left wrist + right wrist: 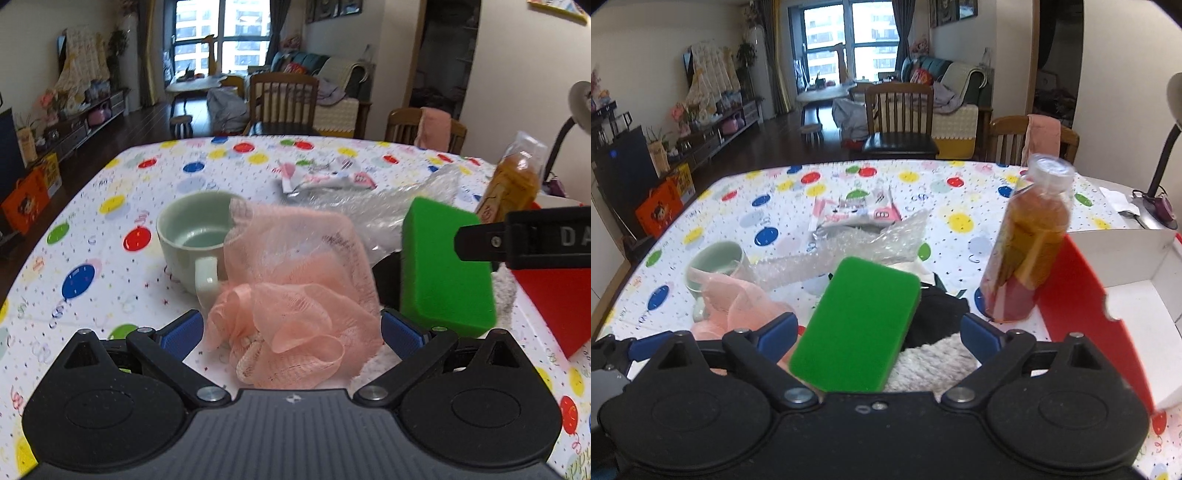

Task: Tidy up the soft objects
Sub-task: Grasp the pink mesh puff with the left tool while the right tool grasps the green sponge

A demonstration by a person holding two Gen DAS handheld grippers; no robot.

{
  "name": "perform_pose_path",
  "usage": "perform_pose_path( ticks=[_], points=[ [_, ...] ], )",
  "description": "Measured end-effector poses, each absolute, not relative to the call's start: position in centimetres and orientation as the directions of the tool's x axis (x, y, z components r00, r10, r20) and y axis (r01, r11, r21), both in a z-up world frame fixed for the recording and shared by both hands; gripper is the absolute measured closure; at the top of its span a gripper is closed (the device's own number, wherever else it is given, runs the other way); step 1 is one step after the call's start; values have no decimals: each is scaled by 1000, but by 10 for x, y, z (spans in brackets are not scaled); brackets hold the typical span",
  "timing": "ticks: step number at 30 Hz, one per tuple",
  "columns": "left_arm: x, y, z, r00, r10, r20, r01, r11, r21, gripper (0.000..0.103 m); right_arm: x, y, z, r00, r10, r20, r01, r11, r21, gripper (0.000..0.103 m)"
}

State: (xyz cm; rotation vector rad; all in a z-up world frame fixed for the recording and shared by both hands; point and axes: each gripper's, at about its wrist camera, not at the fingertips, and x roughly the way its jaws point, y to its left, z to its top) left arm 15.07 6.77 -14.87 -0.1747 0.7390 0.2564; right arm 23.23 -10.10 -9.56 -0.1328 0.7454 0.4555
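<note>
Left gripper (291, 328): jaws apart, pink mesh pouf (291, 314) lying between the pads on the table (92, 229), beside a green cup (192, 236); contact cannot be told. Right gripper (879, 336): jaws apart around a green sponge (857, 325), pads clear of it. Bottle (1027, 243) stands against a red-sided box (1082, 288).

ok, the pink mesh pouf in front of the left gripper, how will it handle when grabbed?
The pink mesh pouf looks loosely ruffled and see-through, so probably very light and floppy. It will likely squash between the pads, and a mesh fold rests against the mug, so it may snag.
</note>
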Motion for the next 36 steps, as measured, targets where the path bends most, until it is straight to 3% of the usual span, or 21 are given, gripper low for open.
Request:
perform_pose_path(
  ticks=[12,18,21,28,36],
  points=[
    [169,70,-172,659,151,-737,-326,940,-99,1,260,-75,-125,606,280,-744,-412,911,7,14],
    [173,78,-173,653,124,-747,-348,925,-151,23,262,-71,-126,601,277,-750,-425,905,-7,23],
    [173,81,-172,648,115,-753,-352,922,-163,42,263,-70,-125,596,291,-749,-432,902,6,27],
    [168,82,-169,650,107,-753,-339,927,-160,64,261,-77,-120,607,314,-730,-430,902,31,44],
    [152,79,-155,687,103,-720,-302,941,-153,74,252,-82,-111,638,339,-691,-446,894,27,63]
  ],
)
